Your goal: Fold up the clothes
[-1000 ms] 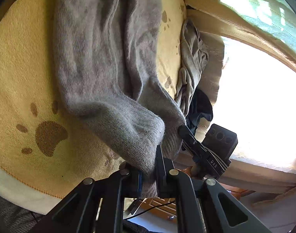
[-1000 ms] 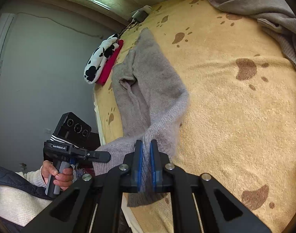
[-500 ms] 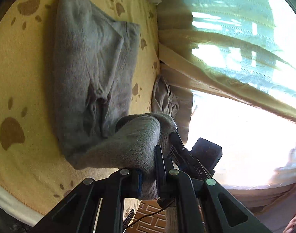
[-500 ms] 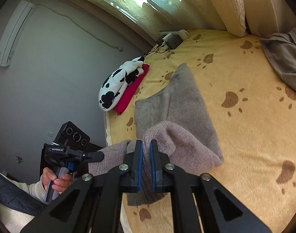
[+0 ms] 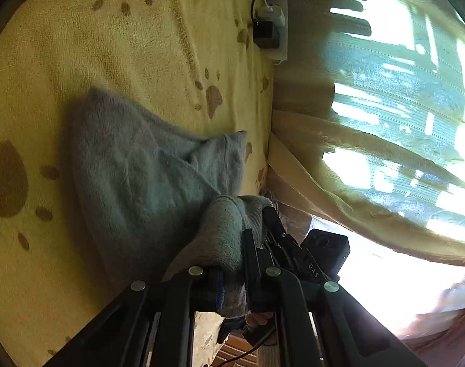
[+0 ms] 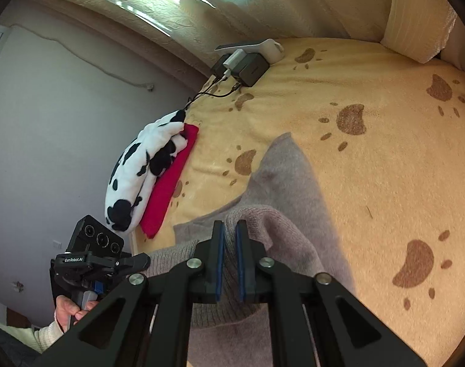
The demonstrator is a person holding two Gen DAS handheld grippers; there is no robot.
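Clearly both grippers, left gripper [image 5: 232, 272] and right gripper [image 6: 228, 263], clench the grey sweater [image 5: 140, 171] hem at lower centre; keep them level, lay it evenly

Fuzzy knit grey sweater [image 6: 293, 189], plush yellow blanket [image 6: 385, 165]

The left tongs [image 5: 232, 278] are clamped tight, fingers nearly together. The right tongs [image 6: 228, 260] are clamped likewise, just beside the left. A hand [image 6: 68, 310] grips the left tongs' handle.
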